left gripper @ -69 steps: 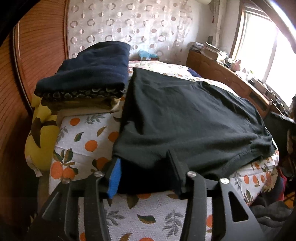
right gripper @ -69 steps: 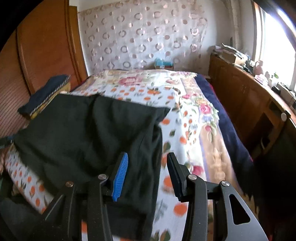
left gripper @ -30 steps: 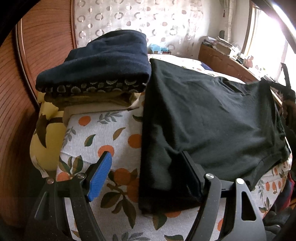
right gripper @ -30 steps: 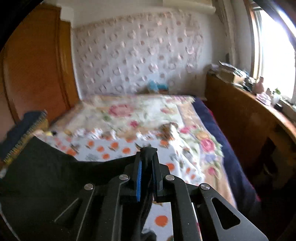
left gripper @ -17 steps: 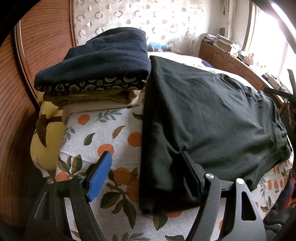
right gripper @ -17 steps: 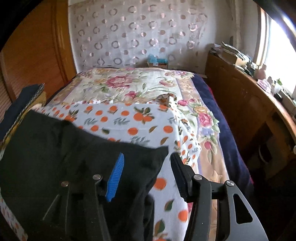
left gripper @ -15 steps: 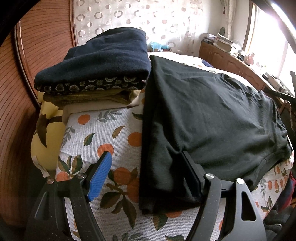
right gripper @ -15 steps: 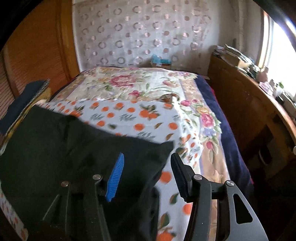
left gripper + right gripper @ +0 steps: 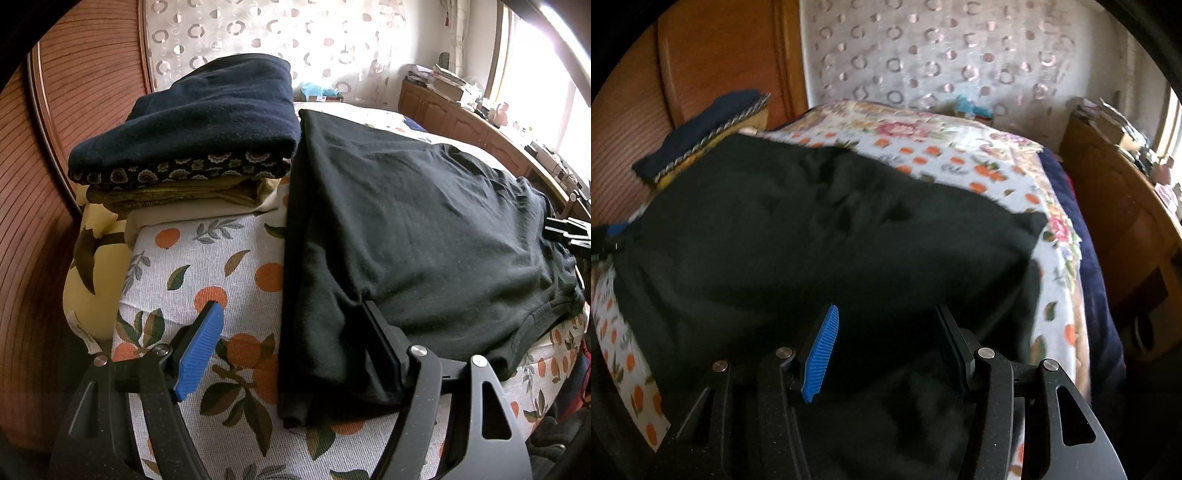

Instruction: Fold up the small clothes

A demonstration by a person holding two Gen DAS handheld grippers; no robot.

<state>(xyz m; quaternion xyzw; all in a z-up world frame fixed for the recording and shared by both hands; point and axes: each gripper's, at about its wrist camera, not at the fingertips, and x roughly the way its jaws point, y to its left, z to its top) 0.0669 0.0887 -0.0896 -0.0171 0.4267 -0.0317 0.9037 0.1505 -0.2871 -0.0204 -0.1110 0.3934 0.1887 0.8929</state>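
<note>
A black garment [image 9: 424,229] lies spread and partly folded on the bed with the orange-print sheet [image 9: 221,280]. My left gripper [image 9: 291,328] is open at the garment's near left corner; its right finger rests against the cloth edge, its blue-padded left finger stands over bare sheet. In the right wrist view the same black garment [image 9: 820,236] fills the middle. My right gripper [image 9: 886,325] is open and low over its near edge, holding nothing. The right gripper's body shows at the far right of the left wrist view [image 9: 569,232].
A stack of folded clothes, navy on top [image 9: 199,125], sits by the wooden headboard [image 9: 74,92] left of the garment; it shows in the right wrist view [image 9: 701,125] too. A yellow pillow [image 9: 92,266] hangs at the bed's edge. A wooden cabinet [image 9: 1126,221] stands to the right.
My right gripper, shut on the garment's corner a second ago, has opened and let it go, then dropped lower towards the cloth. My left gripper has stayed open and still.
</note>
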